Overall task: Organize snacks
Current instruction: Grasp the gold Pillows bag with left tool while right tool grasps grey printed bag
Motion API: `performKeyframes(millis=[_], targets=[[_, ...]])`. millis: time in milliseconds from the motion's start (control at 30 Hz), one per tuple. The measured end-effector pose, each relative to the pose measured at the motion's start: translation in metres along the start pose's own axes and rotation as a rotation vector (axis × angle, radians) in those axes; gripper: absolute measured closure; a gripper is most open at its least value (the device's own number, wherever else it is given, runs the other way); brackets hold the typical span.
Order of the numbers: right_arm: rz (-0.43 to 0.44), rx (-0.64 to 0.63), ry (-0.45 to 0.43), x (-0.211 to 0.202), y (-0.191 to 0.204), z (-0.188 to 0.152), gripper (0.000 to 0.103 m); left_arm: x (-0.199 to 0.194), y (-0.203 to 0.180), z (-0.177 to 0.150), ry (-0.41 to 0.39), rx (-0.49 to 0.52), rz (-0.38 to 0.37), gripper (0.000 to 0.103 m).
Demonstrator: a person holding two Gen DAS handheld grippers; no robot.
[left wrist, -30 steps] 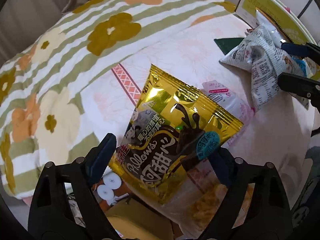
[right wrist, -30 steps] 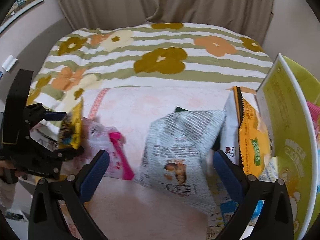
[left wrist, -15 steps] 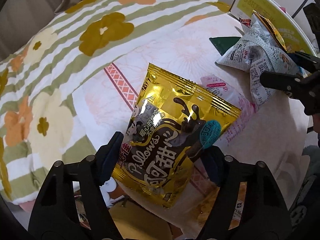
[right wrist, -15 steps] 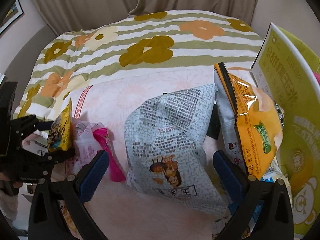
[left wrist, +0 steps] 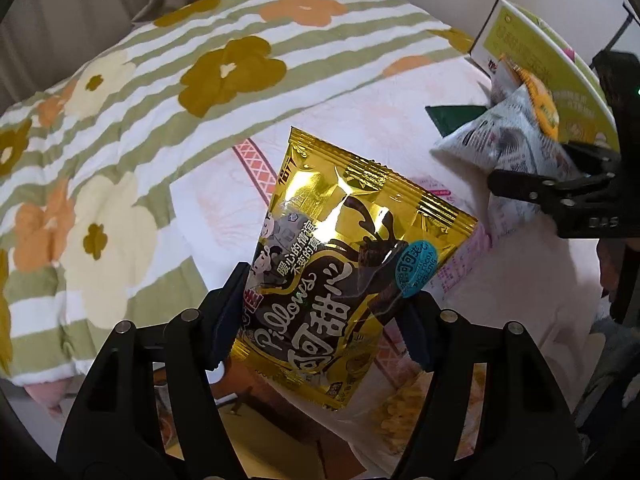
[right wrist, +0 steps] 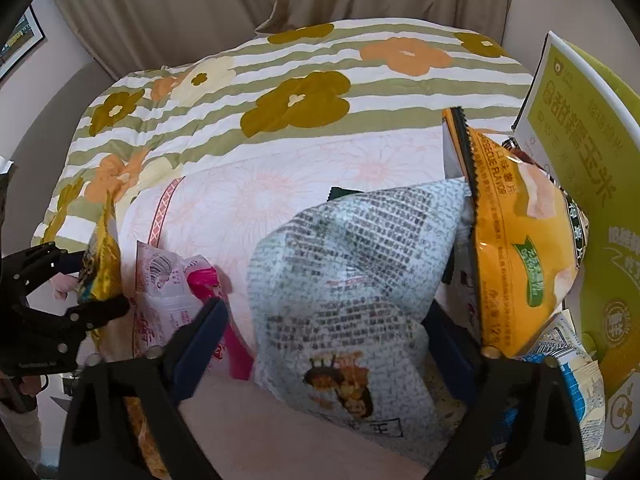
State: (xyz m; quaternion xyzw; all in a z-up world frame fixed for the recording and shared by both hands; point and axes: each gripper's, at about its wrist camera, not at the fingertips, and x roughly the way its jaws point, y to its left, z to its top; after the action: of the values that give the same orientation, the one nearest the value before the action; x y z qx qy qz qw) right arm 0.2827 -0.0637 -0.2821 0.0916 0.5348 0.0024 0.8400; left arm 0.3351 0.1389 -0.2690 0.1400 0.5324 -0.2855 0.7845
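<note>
Gold foil snack bag (left wrist: pixel 352 276) sits between the left gripper (left wrist: pixel 324 316) jaws, which have just been closing; both blue pads press its lower edges, so it's gripped, upper half sticking out past the fingertips, tilted a bit to the right. Left of those jaws and beyond: green-striped floral blanket (left wrist: pixel 160 92). Under the bag and ahead of the jaws: pale pink sheet (left wrist: pixel 360 120). Right of the left jaws, partly hidden behind the gold bag: pink-and-white packet (right wrist: pixel 176 292), lying flat between the two grippers, just beside the right gripper's left pad. Right gripper (right wrist: pixel 324 340) jaws have also just been closing, roughly half open now; grey-white printed bag (right wrist: pixel 352 280) fills the gap between them, left pad close to its edge, right pad against its side. Frame is blurred there, so can't confirm full contact on both sides; looks gripped. Just right of the right jaw: orange chip bag (right wrist: pixel 516 248) standing on edge, touching the grey-white bag. Furthest right: yellow-green carton (right wrist: pixel 580 168), upright, behind the orange bag.
</note>
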Motion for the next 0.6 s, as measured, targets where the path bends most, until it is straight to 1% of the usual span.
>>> performKeyframes(millis=[33,133,367,600], targets=[[0.003,-0.001,0.008,0.0,-0.001,-0.001,0.032,-0.002,-0.001,0.0,-0.006,-0.006,0.003,0.038],[-0.009,-0.019,0.009,-0.004,-0.002,-0.002,0.035,-0.011,-0.004,0.0,-0.026,-0.02,0.003,0.039],[0.005,-0.051,-0.025,-0.028,0.0,-0.008,0.035,-0.032,-0.019,0.004,-0.07,-0.026,0.016,0.039],[0.055,-0.082,-0.074,-0.066,-0.002,-0.01,0.035,-0.061,-0.04,0.011,-0.117,-0.045,0.048,0.039]])
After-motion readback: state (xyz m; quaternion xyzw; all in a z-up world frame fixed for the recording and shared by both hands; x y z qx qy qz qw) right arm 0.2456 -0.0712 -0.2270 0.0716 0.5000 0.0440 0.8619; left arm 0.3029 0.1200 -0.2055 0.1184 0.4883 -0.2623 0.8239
